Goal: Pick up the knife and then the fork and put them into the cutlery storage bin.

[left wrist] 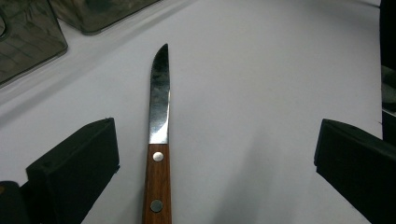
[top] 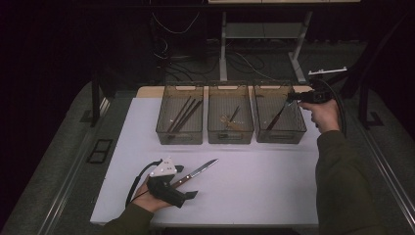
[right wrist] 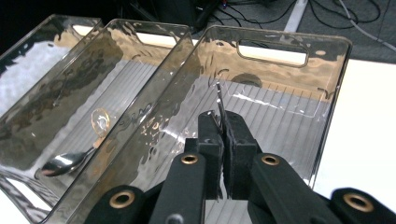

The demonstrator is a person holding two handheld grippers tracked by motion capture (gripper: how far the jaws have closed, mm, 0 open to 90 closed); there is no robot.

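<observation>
High view: you are sorting cutlery into three clear bins by kind, which is why your right gripper (top: 292, 97) is hanging over the right bin (top: 298, 128), jaws pinching a knife (top: 277, 117) that is slanting down into it. In the right gripper view the thin blade (right wrist: 219, 100) is sticking up between the pressed pads. Nearer, at the left, your left gripper (top: 188, 194) is resting spread wide around a wooden-handled knife (left wrist: 158, 140) lying flat on the white table (top: 254, 186), handle between the jaws, untouched.

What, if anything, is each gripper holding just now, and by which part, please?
The right gripper is shut on a knife over the right bin, seemingly clamping its blade. The left gripper holds nothing: its jaws stand open astride the wooden-handled knife.
</observation>
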